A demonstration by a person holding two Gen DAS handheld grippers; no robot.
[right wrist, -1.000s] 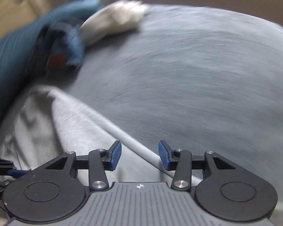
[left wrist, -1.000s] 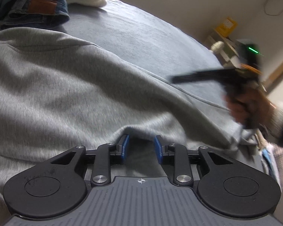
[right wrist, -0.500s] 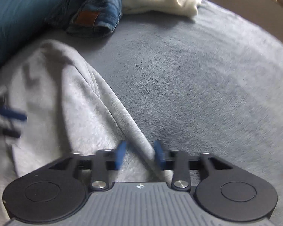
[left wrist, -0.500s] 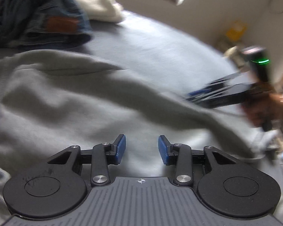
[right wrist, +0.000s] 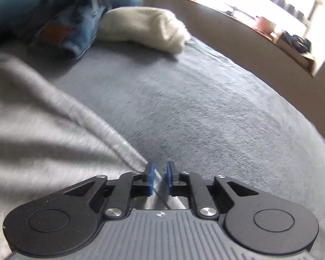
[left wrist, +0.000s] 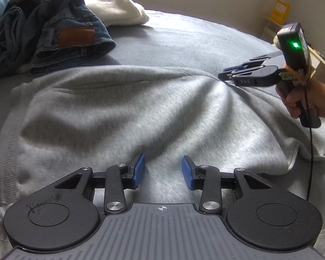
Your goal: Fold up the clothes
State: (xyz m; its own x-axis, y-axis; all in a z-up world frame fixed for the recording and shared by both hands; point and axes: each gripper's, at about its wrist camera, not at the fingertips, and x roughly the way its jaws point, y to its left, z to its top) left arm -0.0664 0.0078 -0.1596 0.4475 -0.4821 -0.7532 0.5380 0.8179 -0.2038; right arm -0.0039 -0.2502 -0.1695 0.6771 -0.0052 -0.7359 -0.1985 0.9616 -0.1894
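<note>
Right gripper [right wrist: 159, 178] now pinched on the grey sweatshirt's [left wrist: 140, 112] edge, left gripper [left wrist: 163, 172] spread wide above it.

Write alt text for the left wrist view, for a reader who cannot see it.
The open left claw hovers over a rumpled grey sweatshirt spread on a grey bed cover. At right, a hand holds the right claw, which pinches the sweatshirt's far edge, creases fanning from it. Crumpled jeans and a white garment lie behind.
</note>
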